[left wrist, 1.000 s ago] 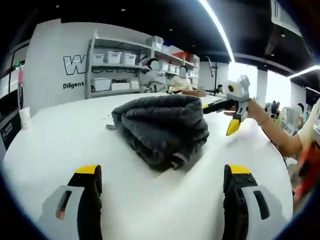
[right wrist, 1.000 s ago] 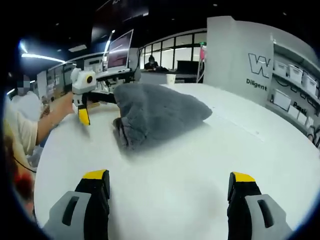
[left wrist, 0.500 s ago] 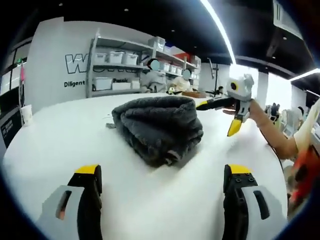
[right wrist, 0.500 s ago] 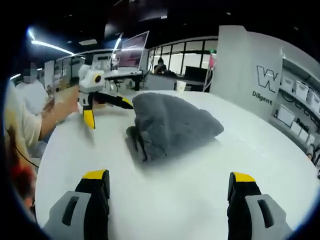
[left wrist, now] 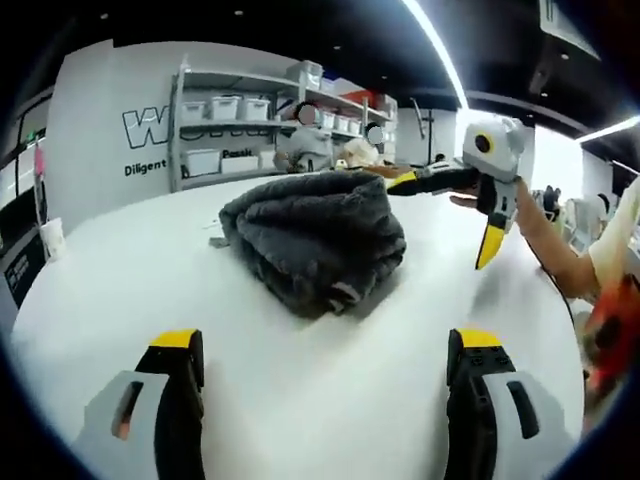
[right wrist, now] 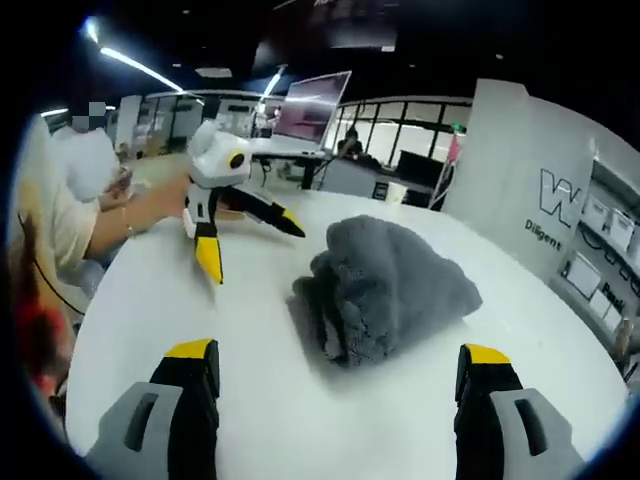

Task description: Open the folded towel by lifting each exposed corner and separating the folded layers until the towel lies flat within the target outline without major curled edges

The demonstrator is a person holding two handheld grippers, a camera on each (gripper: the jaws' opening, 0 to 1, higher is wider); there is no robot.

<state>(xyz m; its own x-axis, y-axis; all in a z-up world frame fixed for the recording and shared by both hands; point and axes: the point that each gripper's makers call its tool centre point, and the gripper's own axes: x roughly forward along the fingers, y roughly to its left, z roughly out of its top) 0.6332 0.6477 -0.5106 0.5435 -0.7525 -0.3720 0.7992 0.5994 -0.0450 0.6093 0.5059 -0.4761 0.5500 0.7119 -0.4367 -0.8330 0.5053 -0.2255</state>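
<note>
Towel [left wrist: 315, 238], dark grey and fluffy, sits bunched and folded on the white table [left wrist: 120, 270], a little above the middle of the left gripper view, at about 12 o'clock from that view's own jaws. Its layered, rolled edges face the camera at the low end, around 6 o'clock on the bundle. In the right gripper view the same towel [right wrist: 390, 285] lies right of centre, its stacked folds showing on its left side at about 9 o'clock.

The left gripper [left wrist: 330, 365] rises from the bottom of its view with yellow-tipped dark jaws spread wide, nothing between them, and bare table between the tips and the towel. It also shows in the right gripper view [right wrist: 250, 240], at about 10 o'clock from the towel, held by a person's hand [right wrist: 160, 200], one jaw pointing toward the towel and the other angled down at the table.

The right gripper [right wrist: 340, 365] likewise has its jaws wide apart and holds nothing, well short of the towel. In the left gripper view it appears [left wrist: 455, 215] at about 2 o'clock from the towel, jaws splayed, one tip reaching over the towel's far edge; whether it touches the cloth I cannot tell.

Shelves [left wrist: 260, 120] with storage bins stand against the far wall at 11 o'clock.
</note>
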